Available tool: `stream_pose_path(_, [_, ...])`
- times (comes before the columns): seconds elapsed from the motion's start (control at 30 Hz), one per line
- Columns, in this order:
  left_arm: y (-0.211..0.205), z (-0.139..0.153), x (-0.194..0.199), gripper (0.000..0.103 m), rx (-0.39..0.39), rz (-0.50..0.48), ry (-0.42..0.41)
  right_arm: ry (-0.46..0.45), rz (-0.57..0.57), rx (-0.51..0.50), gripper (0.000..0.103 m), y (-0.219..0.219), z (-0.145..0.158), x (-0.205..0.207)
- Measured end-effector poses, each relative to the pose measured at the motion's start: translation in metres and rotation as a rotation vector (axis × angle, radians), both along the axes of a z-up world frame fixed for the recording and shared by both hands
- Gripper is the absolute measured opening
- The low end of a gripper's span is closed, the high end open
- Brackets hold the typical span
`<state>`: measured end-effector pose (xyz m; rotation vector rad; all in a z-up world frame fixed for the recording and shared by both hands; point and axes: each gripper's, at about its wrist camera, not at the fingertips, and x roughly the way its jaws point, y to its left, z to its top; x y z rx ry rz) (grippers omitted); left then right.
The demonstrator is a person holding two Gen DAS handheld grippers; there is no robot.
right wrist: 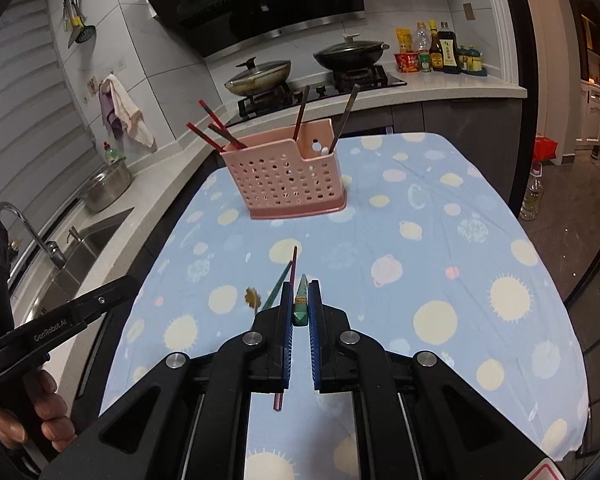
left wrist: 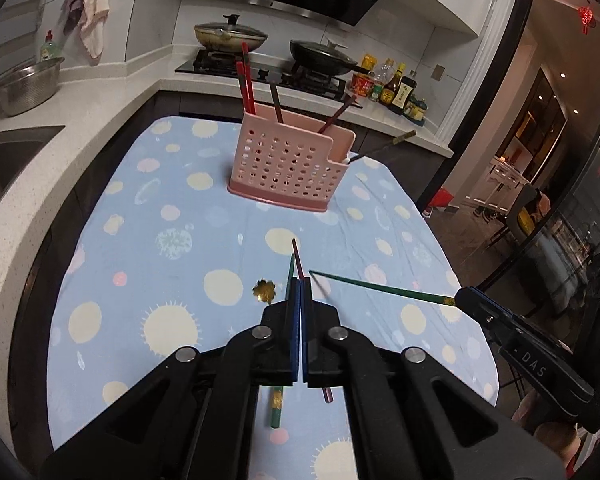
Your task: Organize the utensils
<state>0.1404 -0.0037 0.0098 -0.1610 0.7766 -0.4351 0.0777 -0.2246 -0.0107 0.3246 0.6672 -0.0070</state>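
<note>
A pink perforated utensil holder (left wrist: 288, 164) (right wrist: 290, 176) stands on the blue dotted tablecloth and holds several chopsticks. My left gripper (left wrist: 303, 280) is shut with nothing between its pads, hovering over a maroon chopstick (left wrist: 298, 258) and a green chopstick (left wrist: 290, 268) that lie on the cloth. My right gripper (right wrist: 302, 284) is shut on a green chopstick (right wrist: 301, 306), which points forward; in the left wrist view that chopstick (left wrist: 380, 290) sticks out from the right gripper (left wrist: 466, 300). A small gold flower-headed spoon (left wrist: 264, 291) (right wrist: 252, 296) lies left of the chopsticks.
The table (right wrist: 460, 240) stands in a kitchen. A counter with a sink (right wrist: 76, 248) and a steel bowl (left wrist: 28, 86) runs along the left. A stove with two lidded pans (right wrist: 300, 68) and sauce bottles (right wrist: 436, 50) are behind the holder.
</note>
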Motion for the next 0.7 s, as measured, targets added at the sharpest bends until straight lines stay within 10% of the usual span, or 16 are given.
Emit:
stream_pose_path(0.23, [-0.003, -0.036, 0.002, 0.002, 0.032, -0.036, 0.075, 0.037, 0.002, 0.015, 0.007, 0.001, -0.016, -0.002])
stream_pose_path(0.37, [-0.014, -0.092, -0.005, 0.031, 0.079, -0.058, 0.198, 0.083, 0.012, 0.035, 0.007, 0.006, -0.034, -0.007])
stream_pose_path(0.7, [-0.023, -0.147, -0.019, 0.03, 0.161, -0.082, 0.287, 0.12, 0.027, 0.036, 0.007, 0.014, -0.046, -0.014])
